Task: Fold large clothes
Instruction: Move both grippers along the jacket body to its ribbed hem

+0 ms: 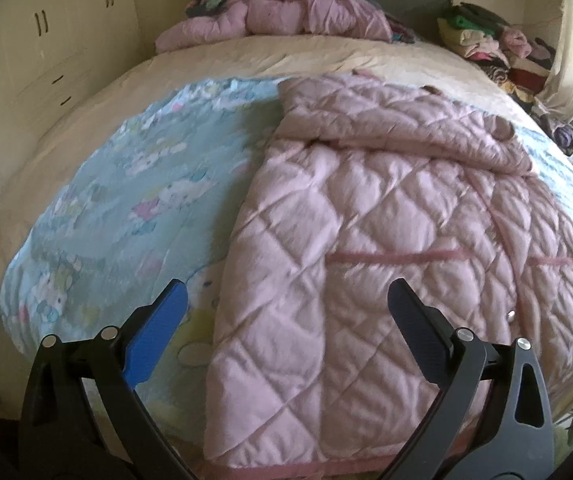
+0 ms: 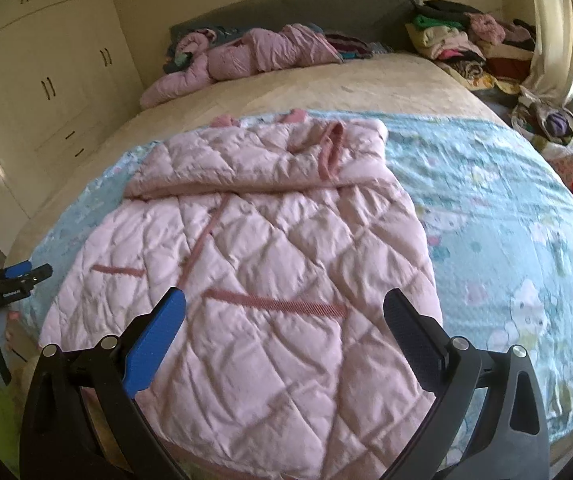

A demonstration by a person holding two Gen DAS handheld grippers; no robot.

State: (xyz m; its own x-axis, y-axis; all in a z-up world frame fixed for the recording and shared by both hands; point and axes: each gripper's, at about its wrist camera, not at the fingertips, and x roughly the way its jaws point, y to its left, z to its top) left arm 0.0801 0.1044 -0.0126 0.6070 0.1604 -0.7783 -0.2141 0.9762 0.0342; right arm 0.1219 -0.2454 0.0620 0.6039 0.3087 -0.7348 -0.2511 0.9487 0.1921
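Note:
A pink quilted coat [image 1: 366, 248] lies flat on the light blue patterned blanket [image 1: 134, 184], its sleeves folded across the top and its hem at the near bed edge. My left gripper [image 1: 286, 304] hovers open above the coat's lower left part, nothing between its fingers. In the right wrist view the same coat [image 2: 278, 248] fills the middle. My right gripper [image 2: 284, 308] hangs open over its lower half, holding nothing. At that view's far left, a hand holds the left gripper [image 2: 14, 276] beside the bed edge.
The blanket [image 2: 506, 208] covers the near half of a beige bed [image 1: 246, 56]. Another pink padded garment [image 1: 286, 16] lies by the grey headboard. Piles of folded clothes [image 2: 466, 40] sit at the far right. Cream wardrobe doors [image 2: 46, 72] stand on the left.

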